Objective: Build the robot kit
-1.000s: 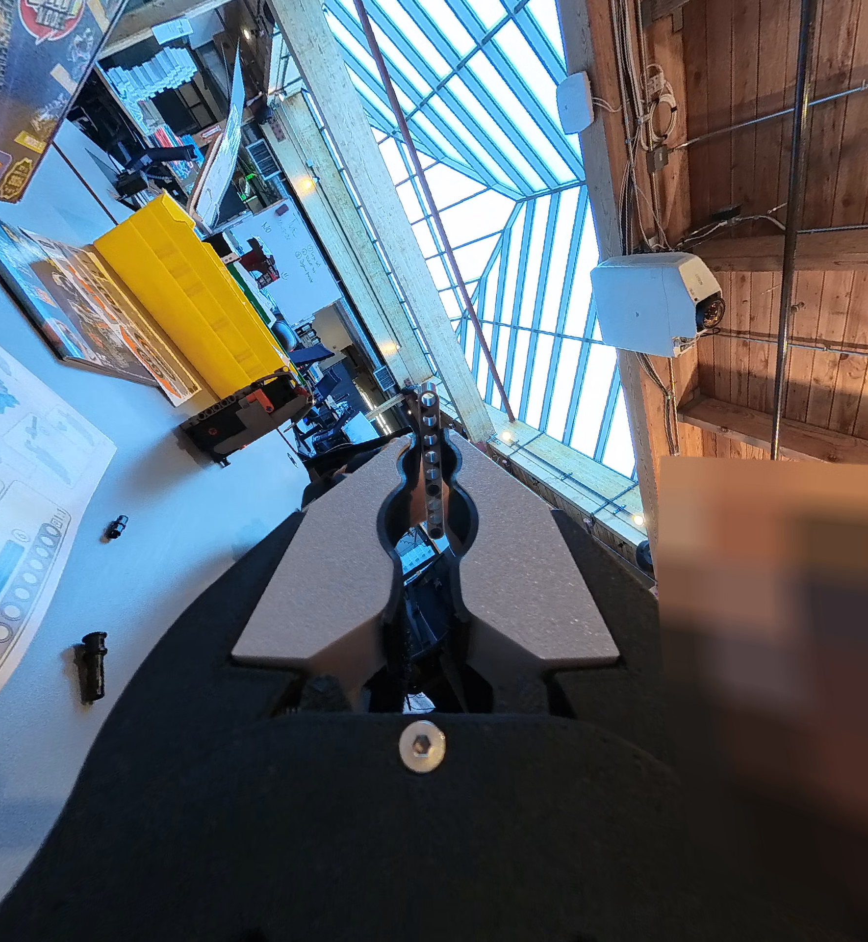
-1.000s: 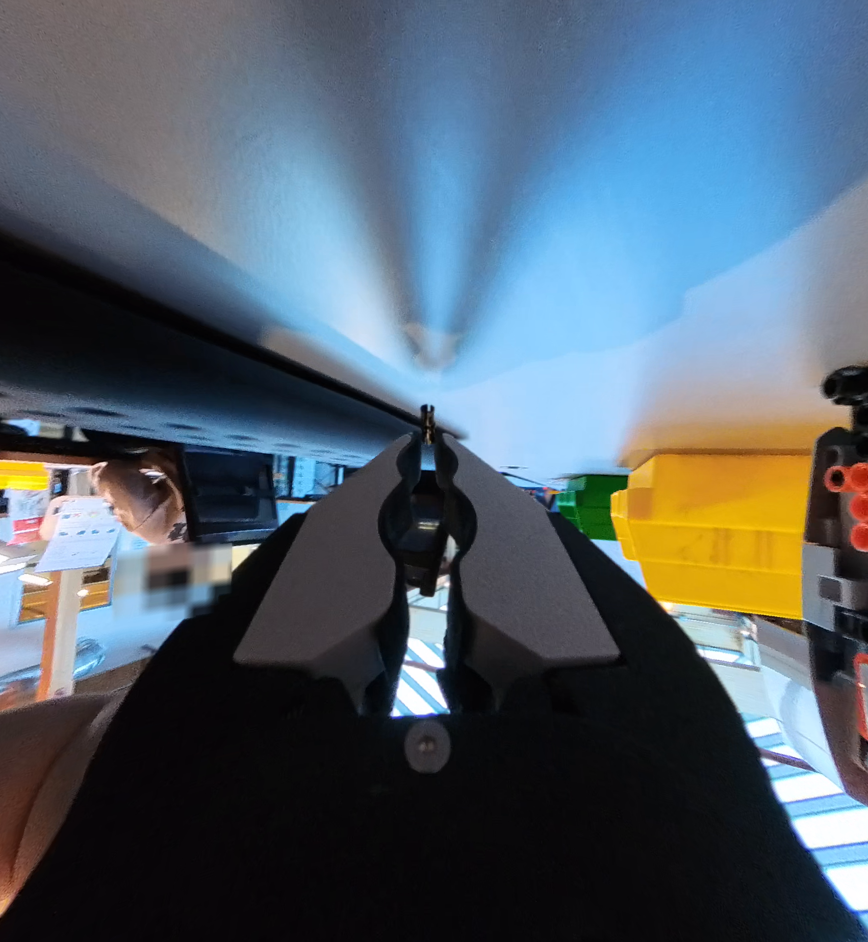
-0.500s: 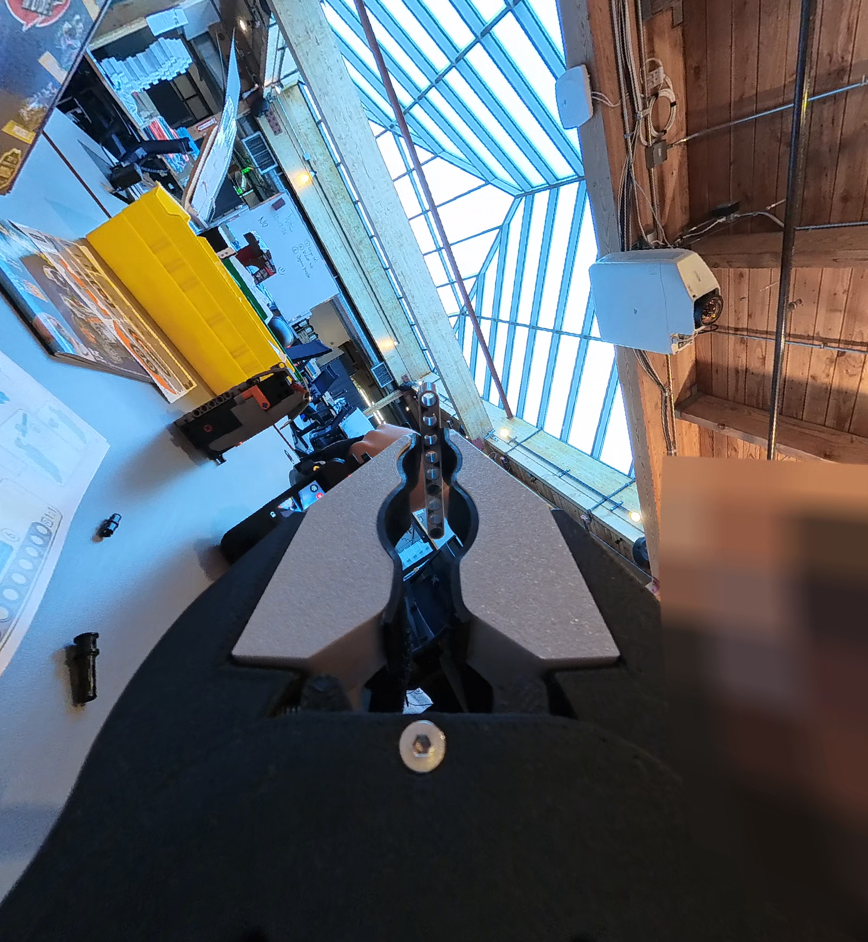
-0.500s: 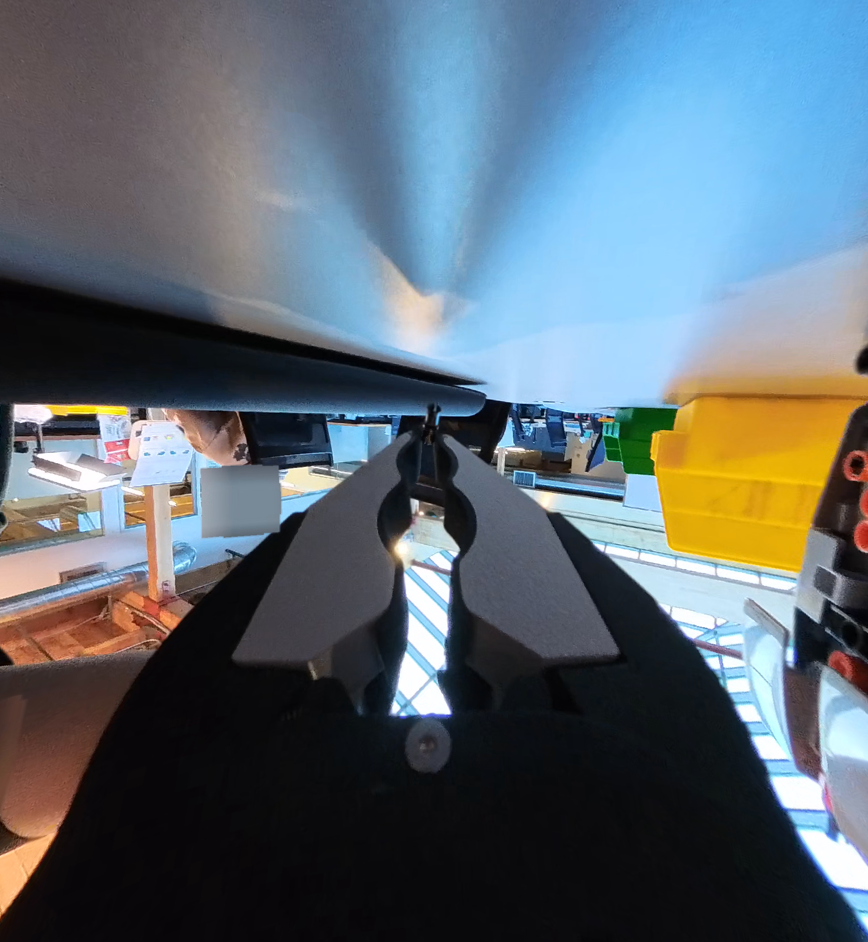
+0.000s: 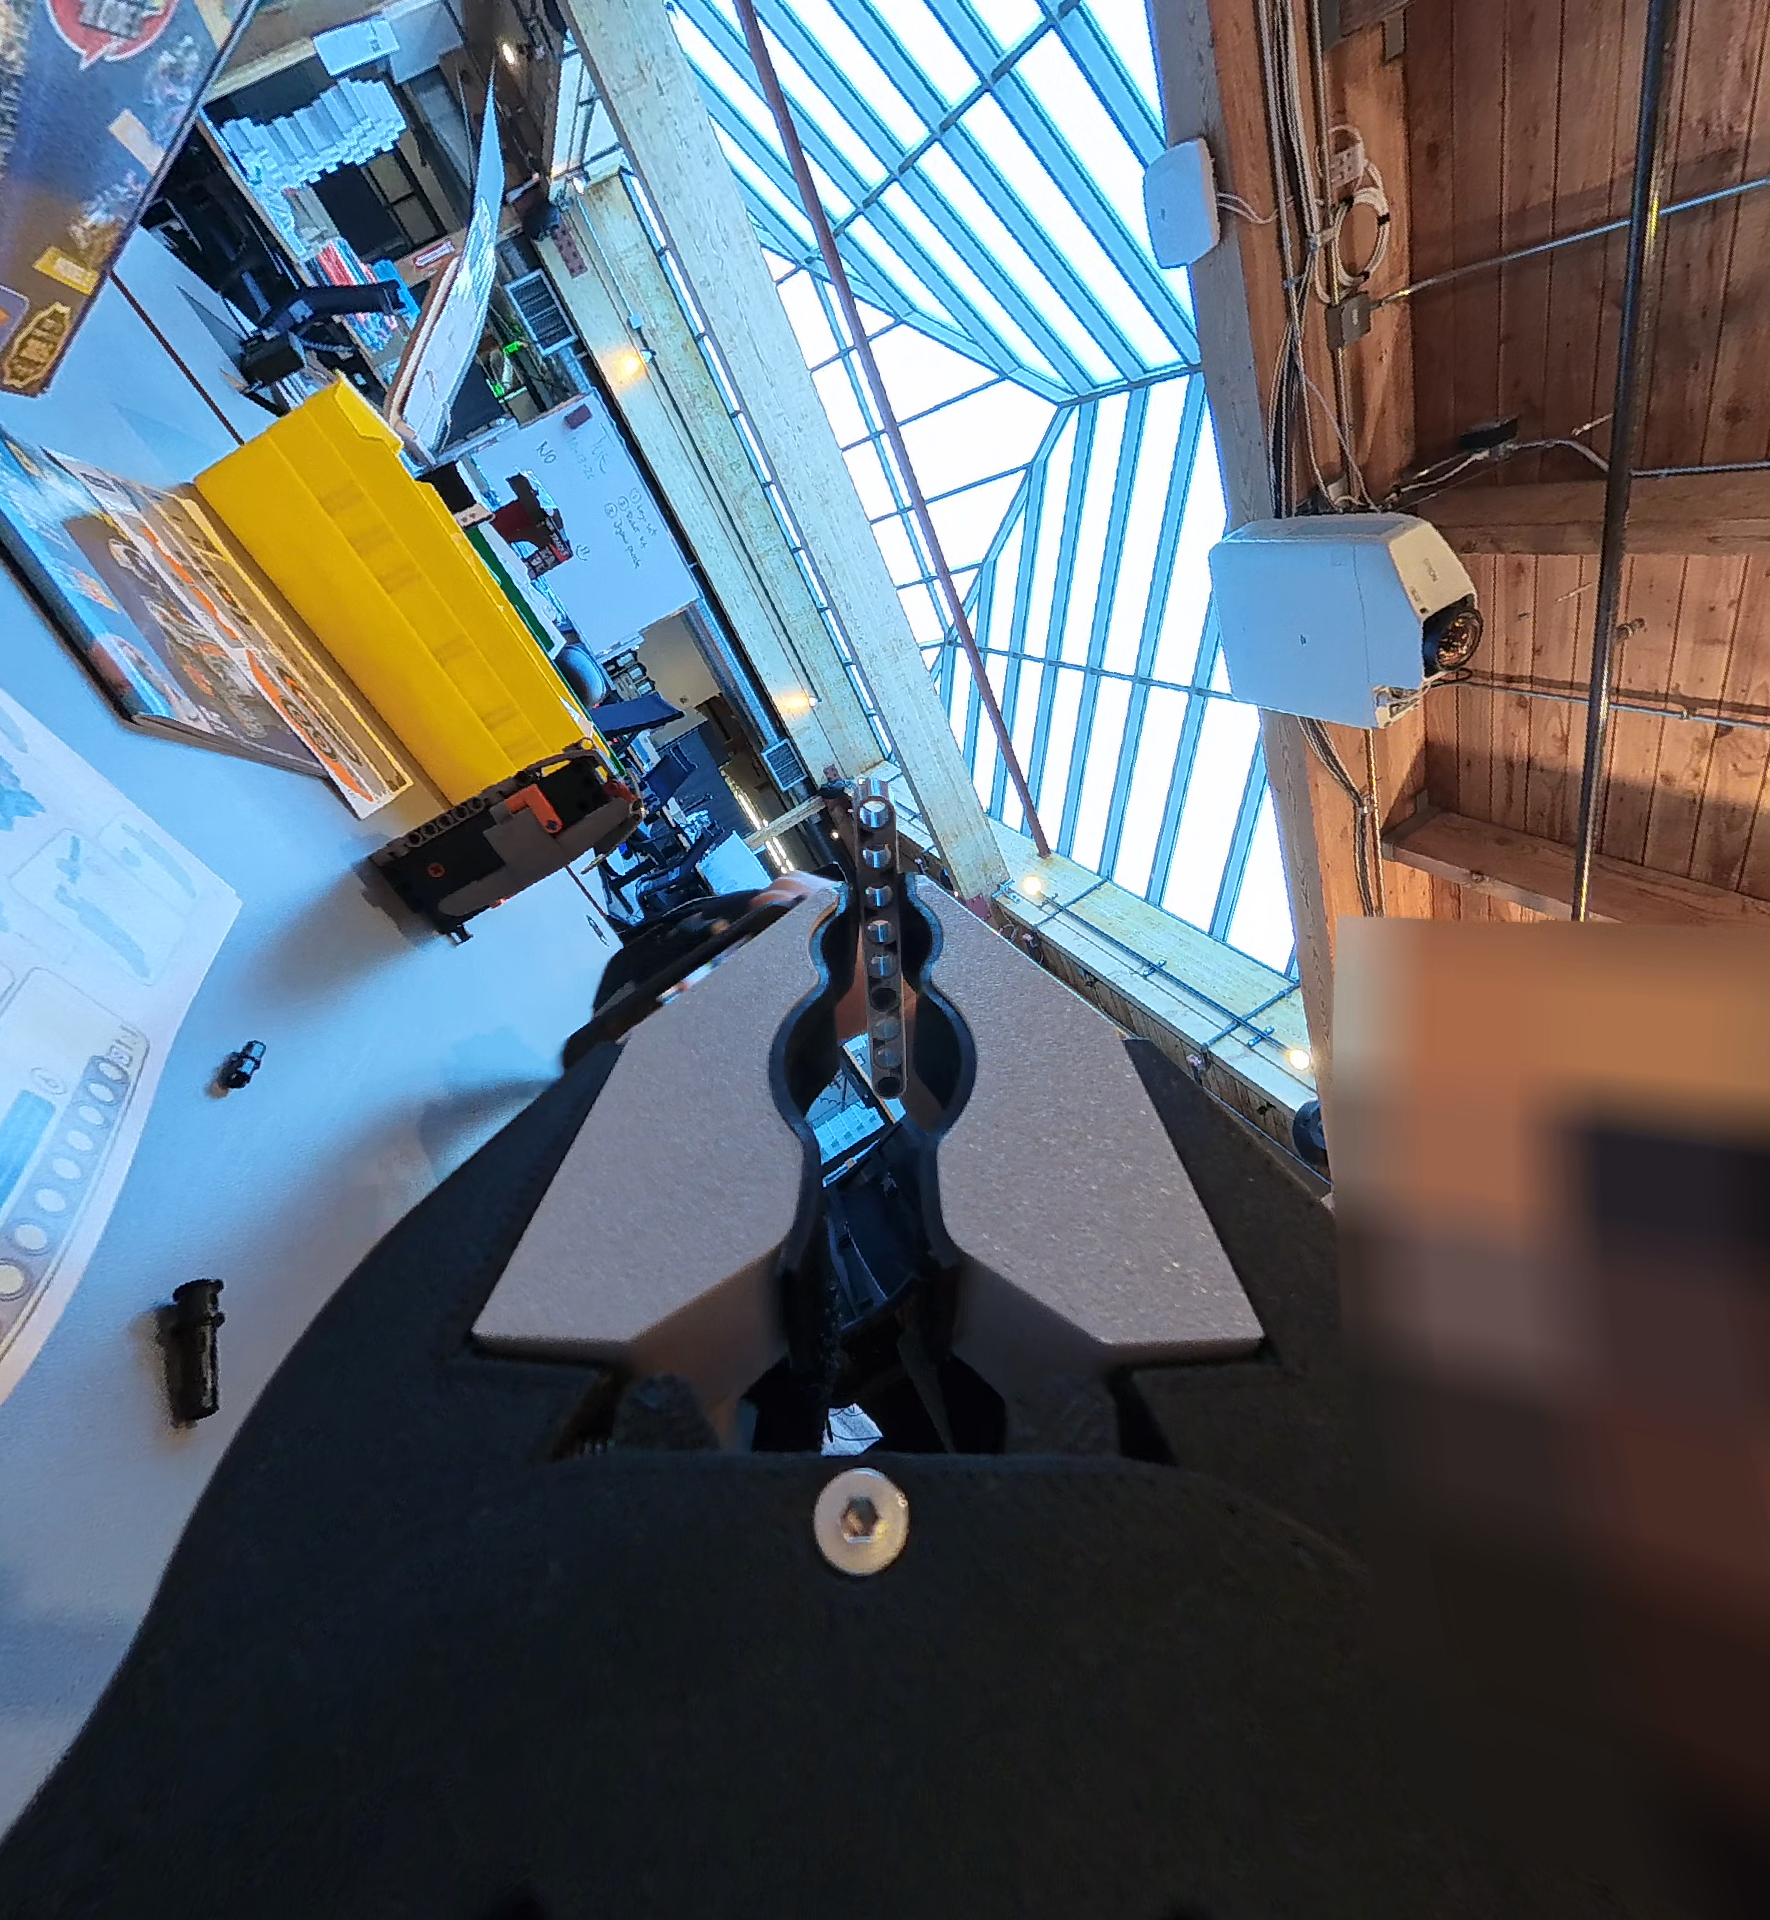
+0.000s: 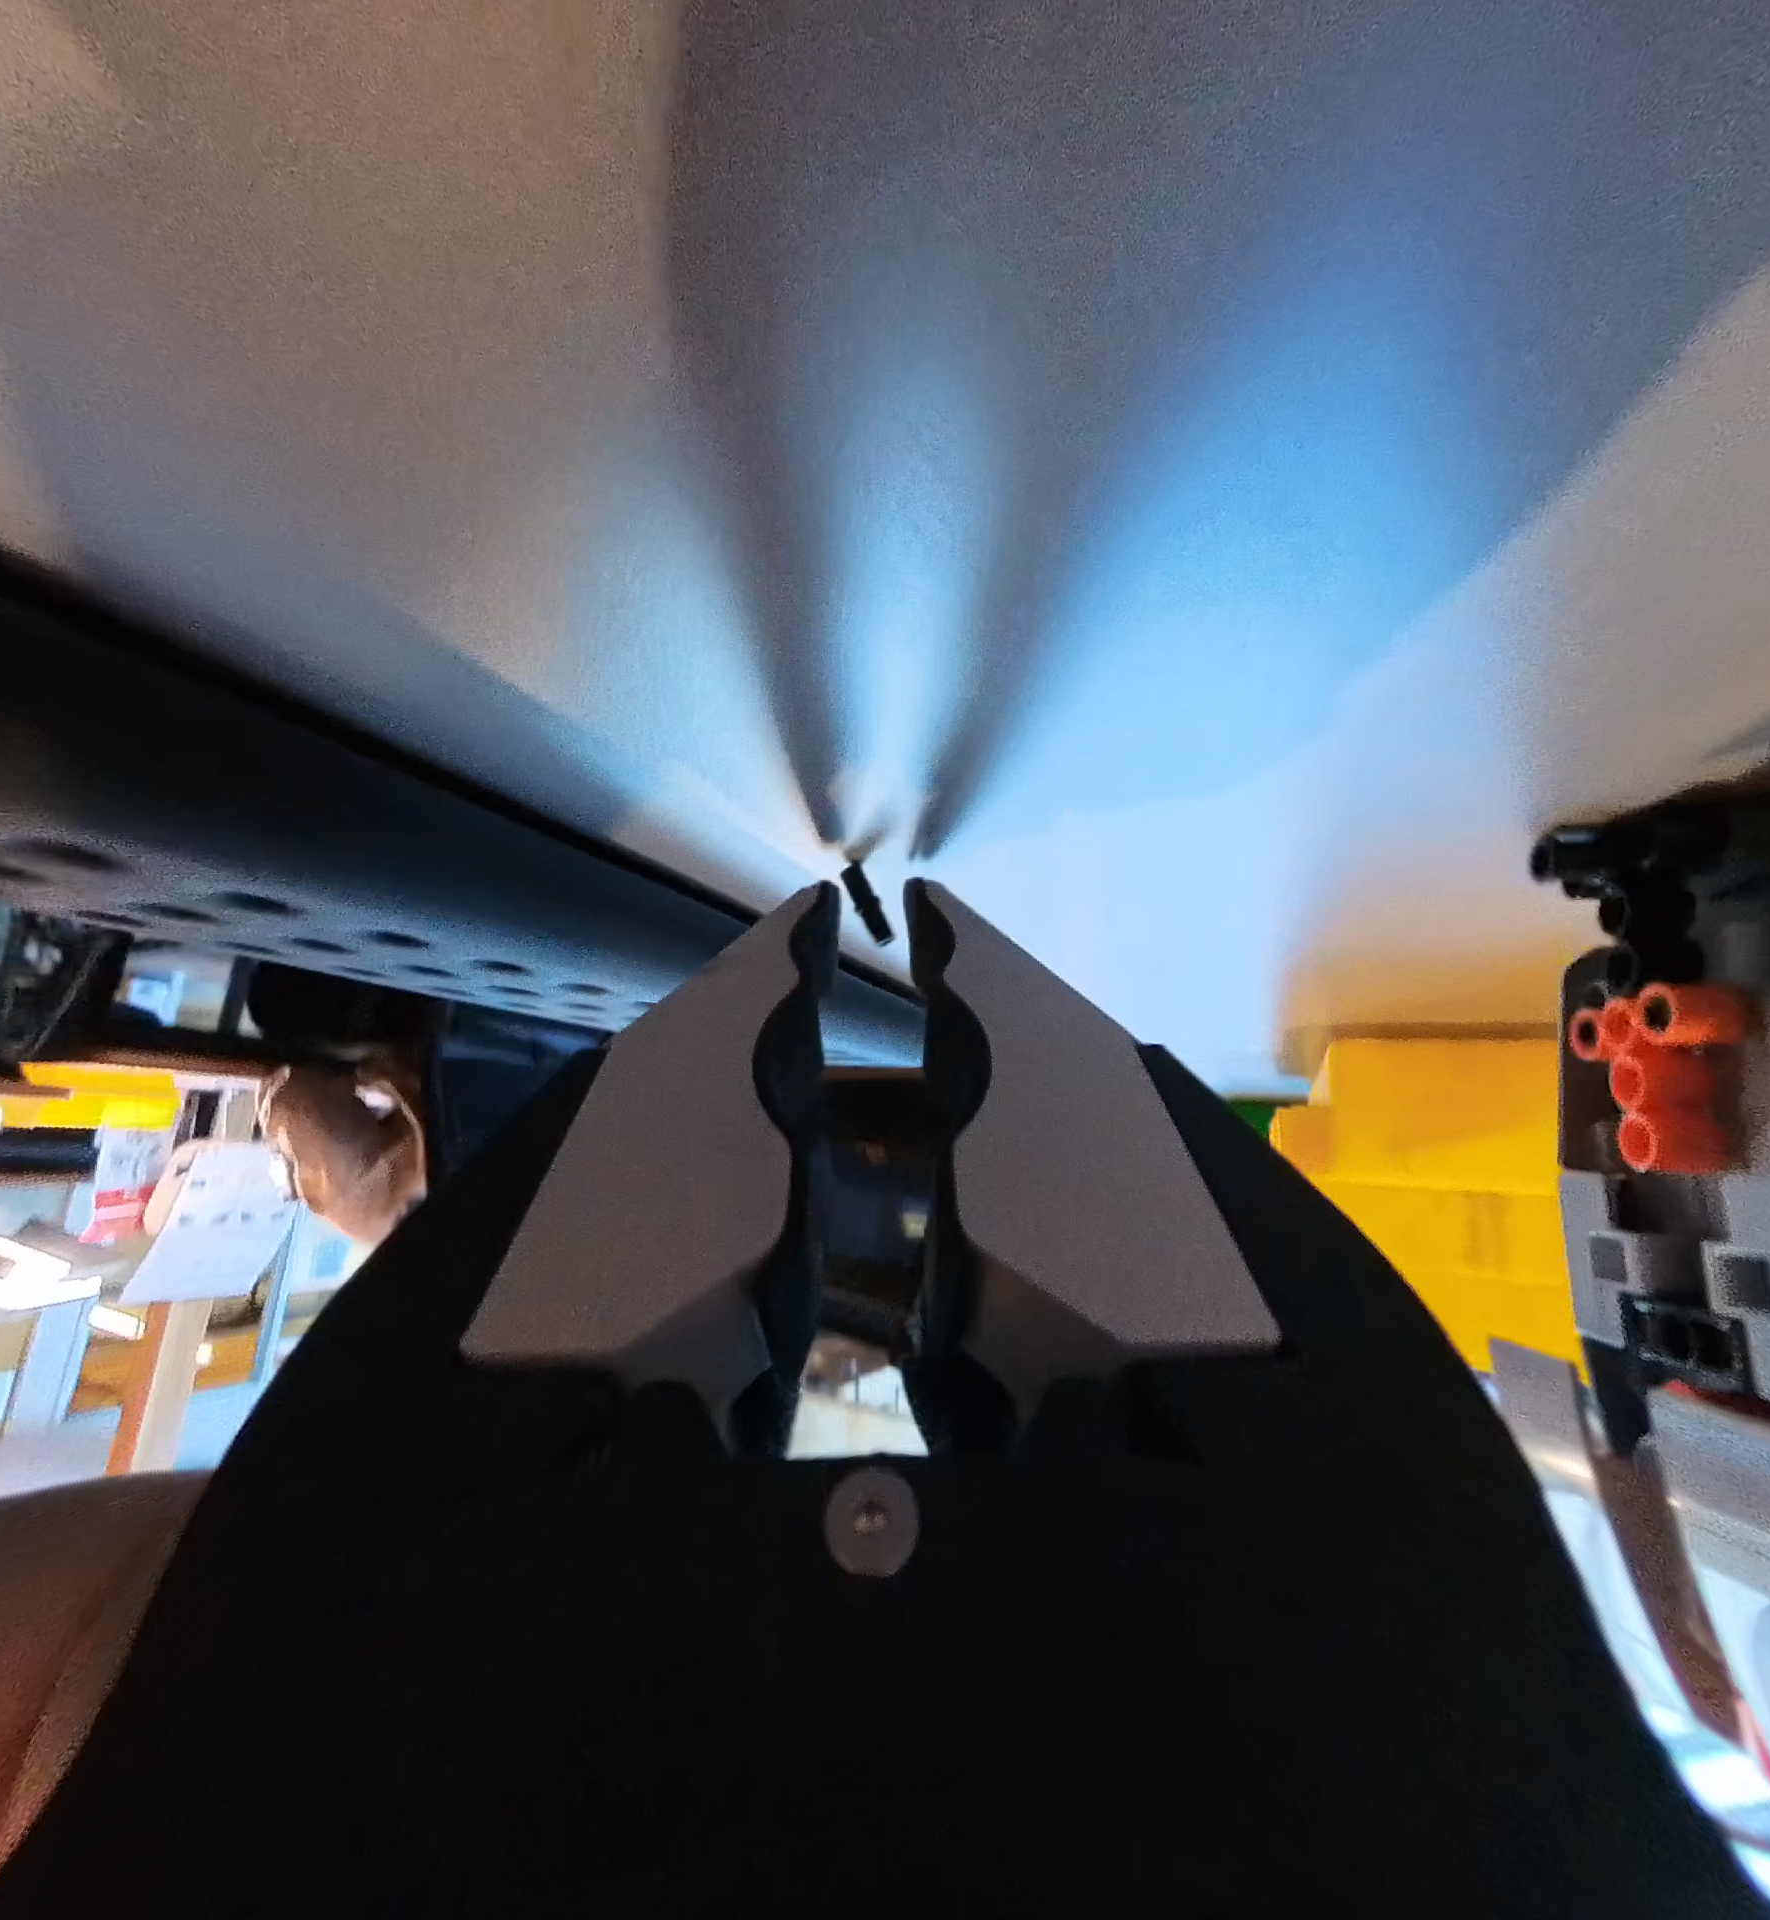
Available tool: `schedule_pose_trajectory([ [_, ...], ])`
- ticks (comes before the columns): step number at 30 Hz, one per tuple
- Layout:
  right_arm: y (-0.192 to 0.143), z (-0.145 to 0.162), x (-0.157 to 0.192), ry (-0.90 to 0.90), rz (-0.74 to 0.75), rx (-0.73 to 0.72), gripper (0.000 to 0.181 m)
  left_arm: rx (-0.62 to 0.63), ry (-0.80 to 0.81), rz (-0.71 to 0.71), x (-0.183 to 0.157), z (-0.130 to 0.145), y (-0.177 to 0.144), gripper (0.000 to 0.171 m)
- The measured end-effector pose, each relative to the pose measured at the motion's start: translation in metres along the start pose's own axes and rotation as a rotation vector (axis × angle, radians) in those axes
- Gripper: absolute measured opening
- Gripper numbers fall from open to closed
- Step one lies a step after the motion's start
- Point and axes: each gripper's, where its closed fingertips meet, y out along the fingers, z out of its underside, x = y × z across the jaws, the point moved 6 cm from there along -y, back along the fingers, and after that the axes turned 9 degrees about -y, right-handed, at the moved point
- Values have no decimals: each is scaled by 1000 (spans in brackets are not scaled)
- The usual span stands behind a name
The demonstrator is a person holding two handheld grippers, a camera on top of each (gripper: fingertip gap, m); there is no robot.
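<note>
My left gripper [image 5: 876, 906] is shut on a dark beam with a row of holes [image 5: 873, 847]. The beam stands up past the fingertips, held in the air beside the table. My right gripper [image 6: 865, 902] is open by a narrow gap, its tips close to the pale table top [image 6: 1120, 520]. A small black pin [image 6: 866, 910] sits tilted between the tips, with neither finger pressing on it. Whether it rests on the table I cannot tell. Two more black pins [image 5: 193, 1349] [image 5: 242, 1063] lie on the table in the left wrist view.
A black, grey and orange brick assembly [image 5: 507, 842] stands by a yellow bin [image 5: 393, 592]; both show at the right in the right wrist view [image 6: 1670, 1091] [image 6: 1411, 1174]. A printed instruction sheet [image 5: 29, 935] and a booklet [image 5: 164, 623] lie on the table. The table's dark edge [image 6: 237, 831] runs left. Across from one pair of fingers to the other is roughly 35 cm.
My right gripper was shut on the small black pin and has opened; the pin now sits loose between the tips, close to the table. My left gripper still holds the beam.
</note>
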Motion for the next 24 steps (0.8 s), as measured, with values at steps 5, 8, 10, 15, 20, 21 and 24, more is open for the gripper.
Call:
schedule_pose_trajectory([
  [5, -6, 24, 0, 54, 45, -242, 15, 5, -5, -12, 3, 0, 0, 3],
  [8, -5, 39, 2, 100, 42, -450, 14, 4, -13, -11, 4, 0, 0, 3],
  [10, -1, 51, -3, 194, 46, -609, 13, 2, -16, -9, 4, 0, -1, 3],
  [15, 39, 97, -9, 669, -140, -816, 10, 4, -16, -21, 5, 0, 0, 3],
  [20, 55, 101, 5, 839, -335, -938, 11, 0, -26, -31, 8, -1, -2, 3],
  [21, 56, 99, 7, 844, -349, -942, 12, -3, -28, -32, 8, -1, -3, 3],
  [24, 56, 94, 7, 870, -323, -948, 14, -1, -24, -37, 8, 0, -3, 3],
])
